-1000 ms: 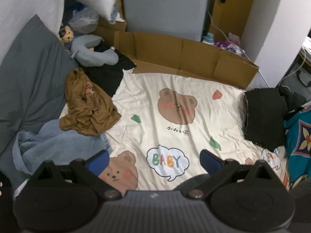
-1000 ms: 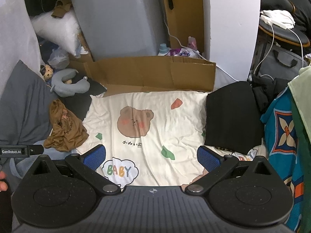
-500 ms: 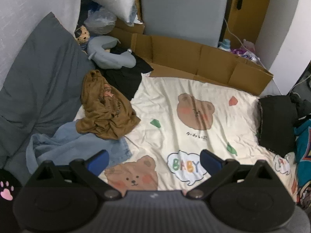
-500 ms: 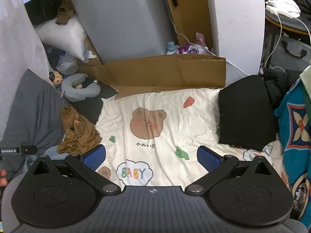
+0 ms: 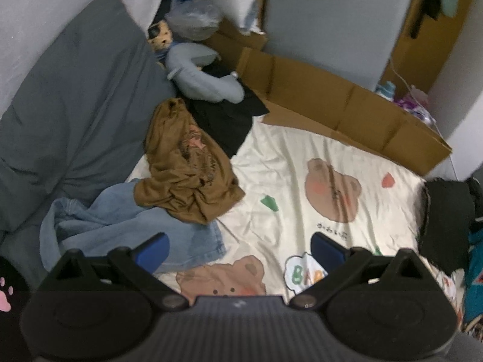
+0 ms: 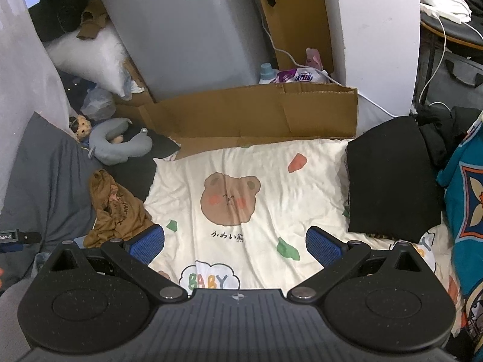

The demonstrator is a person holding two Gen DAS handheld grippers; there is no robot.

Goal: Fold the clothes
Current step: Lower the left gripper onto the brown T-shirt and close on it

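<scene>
A crumpled brown shirt point(image 5: 187, 166) lies at the left of the cream bear-print sheet point(image 5: 286, 163), partly on top of light blue jeans point(image 5: 126, 226). A black garment point(image 5: 226, 117) lies behind it. My left gripper point(image 5: 240, 249) is open and empty, hovering above the jeans' edge and the sheet. In the right wrist view the brown shirt point(image 6: 114, 211) is at the left and a folded black garment point(image 6: 389, 178) lies at the right. My right gripper point(image 6: 235, 242) is open and empty above the sheet point(image 6: 271, 199).
A grey pillow point(image 5: 75, 111) lies along the left. A grey neck pillow point(image 5: 202, 75) and a doll point(image 5: 160, 37) lie at the back left. Flattened cardboard point(image 6: 256, 114) stands behind the sheet. A teal patterned cloth point(image 6: 465, 205) hangs at the right.
My left gripper has swung left and nearer the brown shirt and jeans. My right gripper has risen and drawn back a little. Both stay open.
</scene>
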